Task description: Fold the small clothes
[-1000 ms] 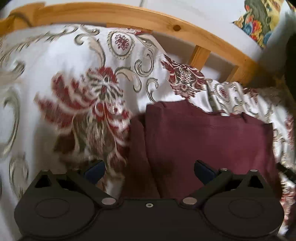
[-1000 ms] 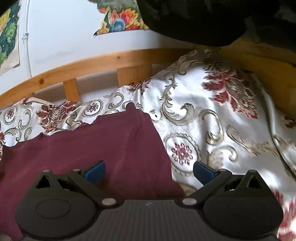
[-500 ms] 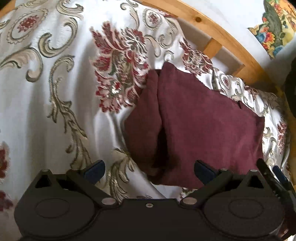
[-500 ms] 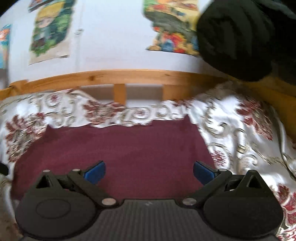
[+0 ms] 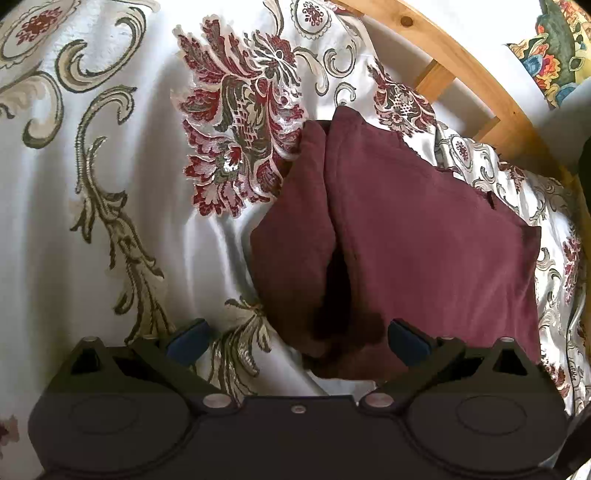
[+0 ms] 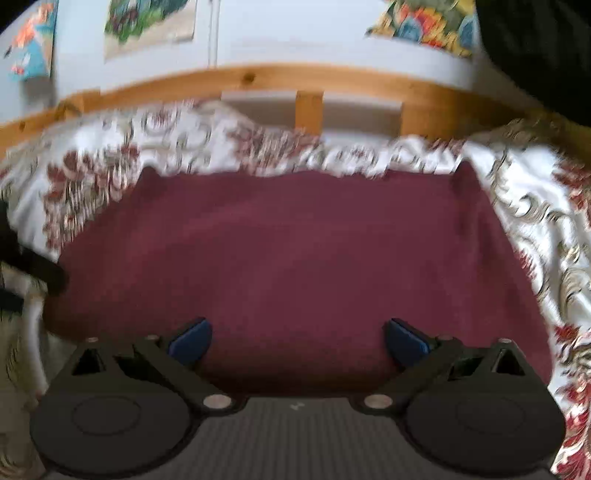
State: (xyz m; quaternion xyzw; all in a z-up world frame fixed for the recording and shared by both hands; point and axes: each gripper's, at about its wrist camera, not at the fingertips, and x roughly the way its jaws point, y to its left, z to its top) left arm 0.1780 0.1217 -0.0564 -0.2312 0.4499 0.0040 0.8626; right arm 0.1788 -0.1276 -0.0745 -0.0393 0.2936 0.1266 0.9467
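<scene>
Both the left gripper (image 5: 297, 341) and right gripper (image 6: 297, 339) hover spread wide and empty over the folded garment (image 5: 424, 236), whose loose left flap could slide open on the slippery bedspread (image 5: 110, 184).

A home bedroom: wooden bed frame (image 5: 476, 70), floral bedspread (image 5: 110, 184), colourful posters (image 6: 147, 29) on the wall.

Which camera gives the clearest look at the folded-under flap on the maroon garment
The left wrist view. It is sharp and shows the maroon garment on the floral bedspread, with the flap along its left side. The right wrist view is blurred, showing only a flat maroon expanse; no flap is discernible.
</scene>
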